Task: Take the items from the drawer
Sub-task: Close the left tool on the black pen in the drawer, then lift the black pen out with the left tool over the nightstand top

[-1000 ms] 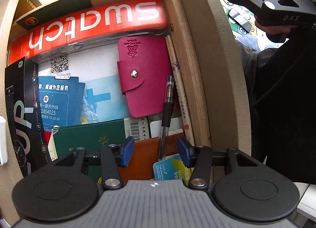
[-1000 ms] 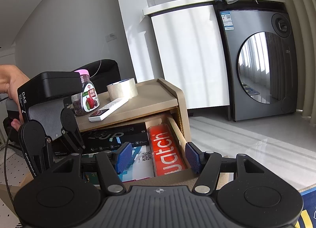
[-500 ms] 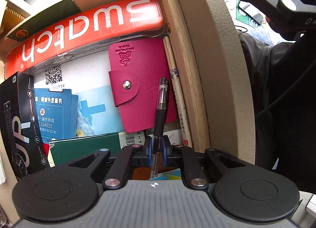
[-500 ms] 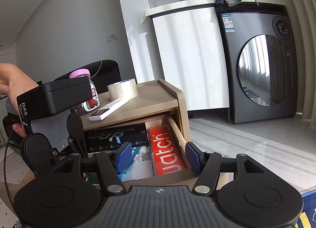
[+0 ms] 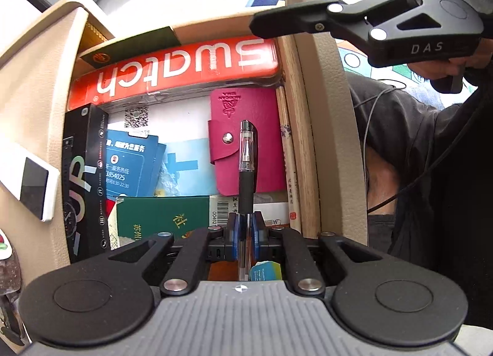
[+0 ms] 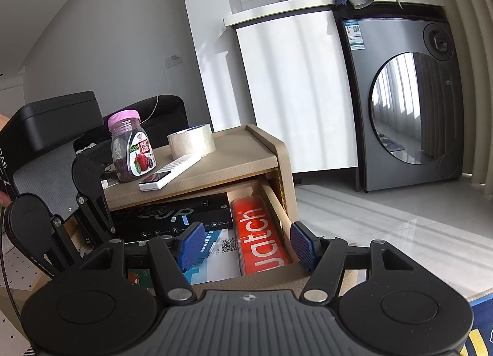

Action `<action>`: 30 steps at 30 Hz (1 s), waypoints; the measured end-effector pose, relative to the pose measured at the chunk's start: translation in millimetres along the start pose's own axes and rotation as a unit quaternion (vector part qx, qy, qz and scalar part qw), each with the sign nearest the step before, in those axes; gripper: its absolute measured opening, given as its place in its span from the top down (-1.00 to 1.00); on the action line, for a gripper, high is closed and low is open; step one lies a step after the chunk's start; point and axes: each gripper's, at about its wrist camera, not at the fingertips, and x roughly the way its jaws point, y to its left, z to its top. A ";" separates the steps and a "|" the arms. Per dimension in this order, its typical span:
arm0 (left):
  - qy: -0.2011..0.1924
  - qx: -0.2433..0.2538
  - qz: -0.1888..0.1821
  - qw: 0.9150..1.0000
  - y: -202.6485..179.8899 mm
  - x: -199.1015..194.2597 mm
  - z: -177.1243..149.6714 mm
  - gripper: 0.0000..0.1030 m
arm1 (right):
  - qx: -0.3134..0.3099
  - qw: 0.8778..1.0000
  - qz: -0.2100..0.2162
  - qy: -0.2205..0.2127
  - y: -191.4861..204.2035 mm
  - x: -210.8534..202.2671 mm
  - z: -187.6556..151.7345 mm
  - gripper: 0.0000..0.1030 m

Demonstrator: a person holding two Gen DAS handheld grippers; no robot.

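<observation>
My left gripper [image 5: 243,229] is shut on a black pen [image 5: 246,168] with a clear cap, held above the open drawer [image 5: 326,128]. In the drawer lie a red Swatch case [image 5: 185,69], a magenta card wallet [image 5: 243,128], a black watch box [image 5: 83,177], a green booklet [image 5: 160,220], blue cards [image 5: 129,165] and chopsticks [image 5: 289,177]. My right gripper [image 6: 246,246] is open and empty, its fingers over the drawer's front edge [image 6: 262,279]. It shows at the top right of the left wrist view [image 5: 369,20]. The left gripper's body [image 6: 52,202] shows at the left of the right wrist view.
On the cabinet top [image 6: 234,155] stand a pink-lidded jar [image 6: 132,146], a roll of clear tape [image 6: 191,140] and a white remote [image 6: 169,171]. A washing machine [image 6: 406,103] and white cabinet [image 6: 295,91] stand behind, with tiled floor [image 6: 385,226] between.
My left gripper closed on the pen and lifted it up out of the drawer. My right gripper stayed open at the drawer's front edge.
</observation>
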 end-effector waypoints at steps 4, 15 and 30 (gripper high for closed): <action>-0.040 -0.041 0.036 0.998 13.2 -7.9 -1.7 0.81 | 0.000 1.000 -0.009 -0.002 -1.2 0.2 0.4 -0.27; -0.210 -0.201 0.173 0.941 35.0 -50.8 -46.6 0.81 | -0.017 1.000 -0.019 -0.004 3.5 -3.1 -2.3 -0.27; -0.387 -0.434 0.301 0.756 70.1 -86.9 -146.9 0.81 | -0.041 0.999 -0.024 -0.009 15.2 -2.6 -8.3 -0.28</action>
